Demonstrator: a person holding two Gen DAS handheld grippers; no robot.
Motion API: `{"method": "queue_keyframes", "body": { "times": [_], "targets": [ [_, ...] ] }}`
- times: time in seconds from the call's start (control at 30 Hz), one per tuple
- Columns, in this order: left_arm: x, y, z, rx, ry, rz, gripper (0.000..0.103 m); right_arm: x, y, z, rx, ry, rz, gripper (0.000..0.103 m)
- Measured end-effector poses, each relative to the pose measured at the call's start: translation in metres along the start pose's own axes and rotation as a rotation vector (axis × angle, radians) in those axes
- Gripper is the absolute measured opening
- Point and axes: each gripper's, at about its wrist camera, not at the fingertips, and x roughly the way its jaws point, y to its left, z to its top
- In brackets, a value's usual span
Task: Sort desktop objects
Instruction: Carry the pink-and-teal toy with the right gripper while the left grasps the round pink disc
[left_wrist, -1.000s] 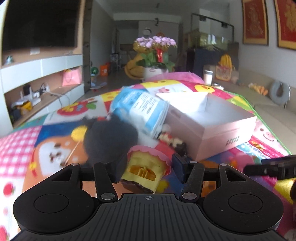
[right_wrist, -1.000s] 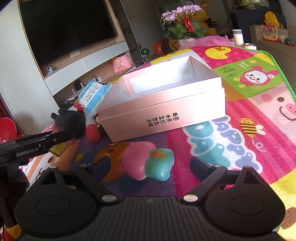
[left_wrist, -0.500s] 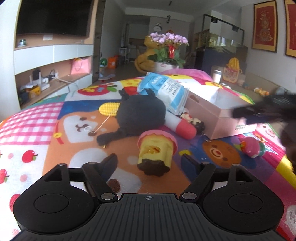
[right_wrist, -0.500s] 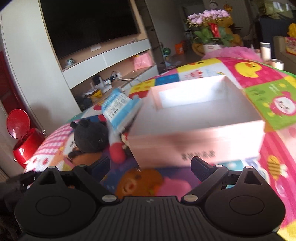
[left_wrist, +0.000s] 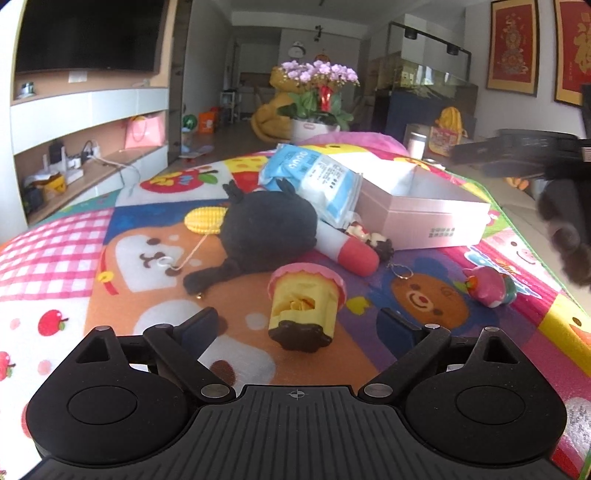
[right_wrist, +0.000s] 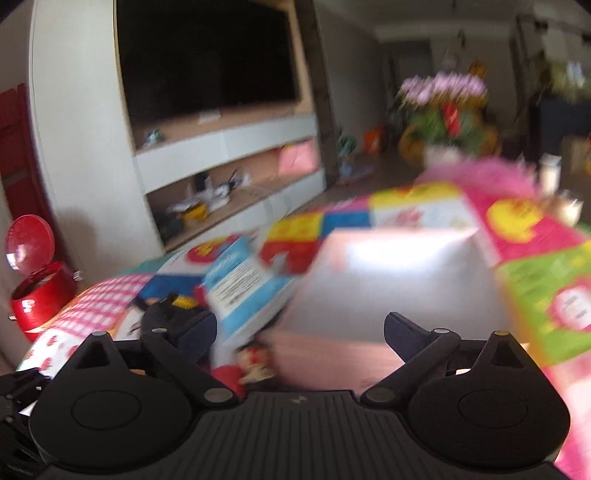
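Our left gripper (left_wrist: 299, 328) is spread wide and grasps nothing; the yellow cupcake toy (left_wrist: 304, 304) lies tipped on the play mat (left_wrist: 55, 251) between its fingers, at 12 o'clock. Our right gripper (right_wrist: 300, 326) is likewise released and empty, with the pink box (right_wrist: 399, 291) at 12 o'clock and the blue wipes pack (right_wrist: 245, 288) at 11, both blurred

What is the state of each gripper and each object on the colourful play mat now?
Left gripper: open, empty.
Right gripper: open, empty.
Pink cardboard box: lid off, no contents visible.
Yellow toy cupcake with pink frill: tipped on its side, between the left fingers, untouched.
Black plush toy: lying flat on the mat.
Blue-and-white tissue pack: leaning on the box.
Pink-and-teal round toy: lying on the mat, apart from the box.
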Motion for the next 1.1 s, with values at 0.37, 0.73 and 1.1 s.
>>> {"method": "queue_keyframes", "body": {
  "times": [0.37,0.73,1.1],
  "targets": [
    [0.014,-0.011,0.014,0.006,-0.015,-0.013,0.098,0.036,-0.142,0.012,0.33,0.05,-0.224,0.069],
    [0.01,0.014,0.008,-0.034,0.004,0.048,0.1,0.115,-0.09,0.023,0.08,0.186,-0.115,0.06],
    [0.01,-0.001,0.005,0.025,0.015,-0.021,0.099,0.074,-0.041,0.018,0.032,0.149,-0.022,0.061]
  ]
}}
